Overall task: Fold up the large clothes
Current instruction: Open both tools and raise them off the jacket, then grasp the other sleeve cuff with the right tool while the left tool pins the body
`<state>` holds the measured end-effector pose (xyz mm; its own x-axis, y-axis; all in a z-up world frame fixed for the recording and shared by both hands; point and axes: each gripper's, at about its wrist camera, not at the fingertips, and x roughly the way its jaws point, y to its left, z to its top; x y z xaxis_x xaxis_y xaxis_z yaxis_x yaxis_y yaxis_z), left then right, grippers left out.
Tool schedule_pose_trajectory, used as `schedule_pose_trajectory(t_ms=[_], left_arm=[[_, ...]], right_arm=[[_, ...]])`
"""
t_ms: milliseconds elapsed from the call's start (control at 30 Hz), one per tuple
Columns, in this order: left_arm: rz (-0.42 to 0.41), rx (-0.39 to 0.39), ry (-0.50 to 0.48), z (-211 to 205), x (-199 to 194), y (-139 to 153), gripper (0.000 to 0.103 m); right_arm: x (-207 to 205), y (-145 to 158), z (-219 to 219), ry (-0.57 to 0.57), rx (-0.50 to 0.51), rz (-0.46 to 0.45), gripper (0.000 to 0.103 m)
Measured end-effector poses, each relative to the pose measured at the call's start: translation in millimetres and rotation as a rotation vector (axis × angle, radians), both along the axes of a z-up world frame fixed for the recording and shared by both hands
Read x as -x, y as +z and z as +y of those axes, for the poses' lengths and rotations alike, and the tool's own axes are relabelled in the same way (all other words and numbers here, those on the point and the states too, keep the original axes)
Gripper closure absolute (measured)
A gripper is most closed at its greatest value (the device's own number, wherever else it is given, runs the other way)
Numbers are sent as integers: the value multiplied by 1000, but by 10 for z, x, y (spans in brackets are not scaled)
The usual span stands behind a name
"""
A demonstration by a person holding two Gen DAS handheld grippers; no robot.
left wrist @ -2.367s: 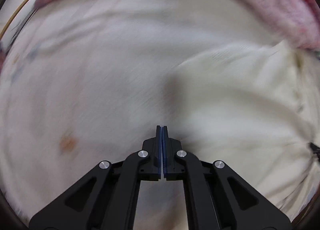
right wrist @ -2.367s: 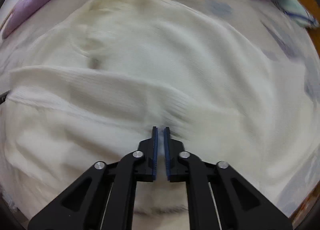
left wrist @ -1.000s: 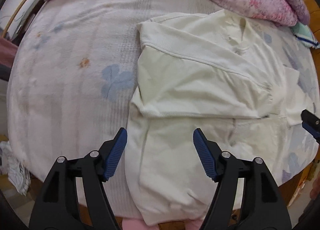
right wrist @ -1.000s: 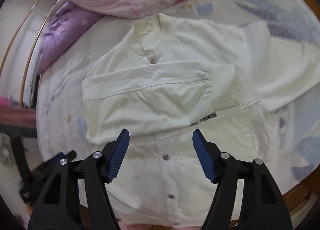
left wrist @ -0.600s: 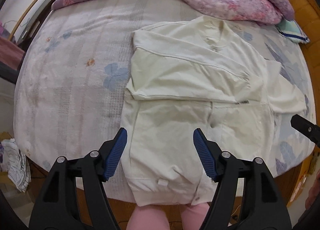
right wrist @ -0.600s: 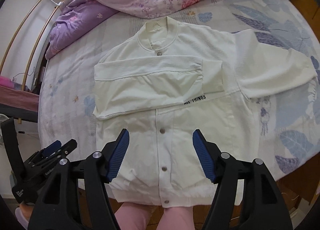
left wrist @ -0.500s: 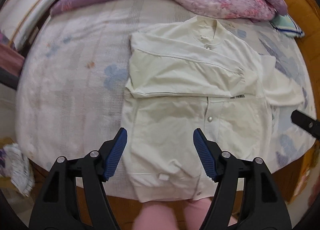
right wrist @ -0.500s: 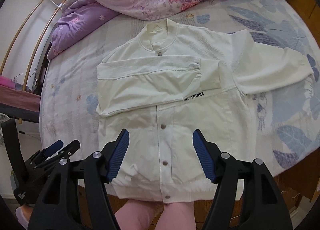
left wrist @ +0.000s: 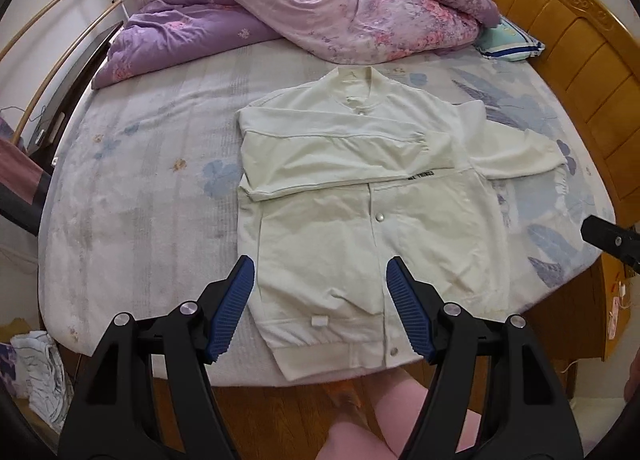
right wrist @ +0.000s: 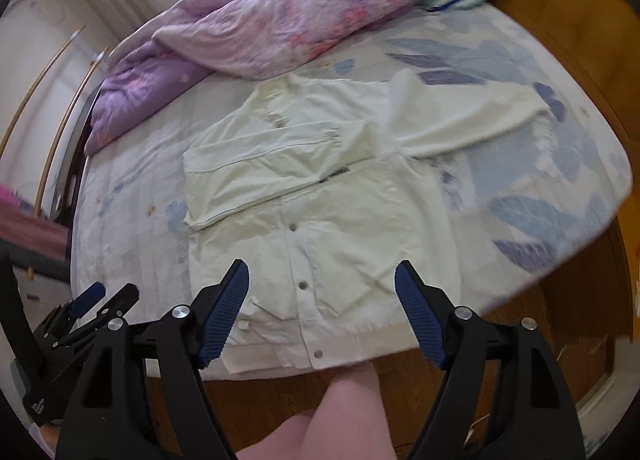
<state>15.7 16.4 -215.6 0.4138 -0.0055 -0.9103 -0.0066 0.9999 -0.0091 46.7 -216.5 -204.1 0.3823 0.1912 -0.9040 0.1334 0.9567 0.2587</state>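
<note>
A bed with a pale floral sheet [left wrist: 132,187] fills most of both views. A crumpled purple and pink flowered quilt [left wrist: 320,7] is heaped across the top of the frame. At the upper right a mint pillow with a blue stripe [left wrist: 510,41] touches the quilt, against the carved wooden headboard [left wrist: 568,43]. Curved wooden poles [left wrist: 60,43] stand at the upper left. Crumpled pale cloth [left wrist: 40,372] lies on the wooden floor [left wrist: 272,416], lower left.
</note>
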Motion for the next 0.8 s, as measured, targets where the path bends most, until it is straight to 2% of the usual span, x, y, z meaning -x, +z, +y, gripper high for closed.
schedule_pose_trajectory(t_ms=[233, 333, 433, 567, 600, 800], left_arm=[[-49, 19, -51, -235, 155, 211, 29], [-50, 58, -67, -353, 113, 260, 29], [-62, 25, -92, -520, 21, 277, 29], [-43, 22, -97, -770, -213, 250, 28], [-36, 22, -94, -850, -301, 238, 25], [-30, -34, -81, -1467, -931, 179, 19]], right_arm=[[334, -34, -435, -137, -8, 5, 20], [359, -70, -661, -199, -25, 15, 19], [336, -84, -907, -253, -27, 7, 19], [207, -159, -1331, -317, -55, 15, 18], [170, -177, -1425, -328, -63, 14, 18], [-413, -275, -2291, -352, -99, -23, 18]])
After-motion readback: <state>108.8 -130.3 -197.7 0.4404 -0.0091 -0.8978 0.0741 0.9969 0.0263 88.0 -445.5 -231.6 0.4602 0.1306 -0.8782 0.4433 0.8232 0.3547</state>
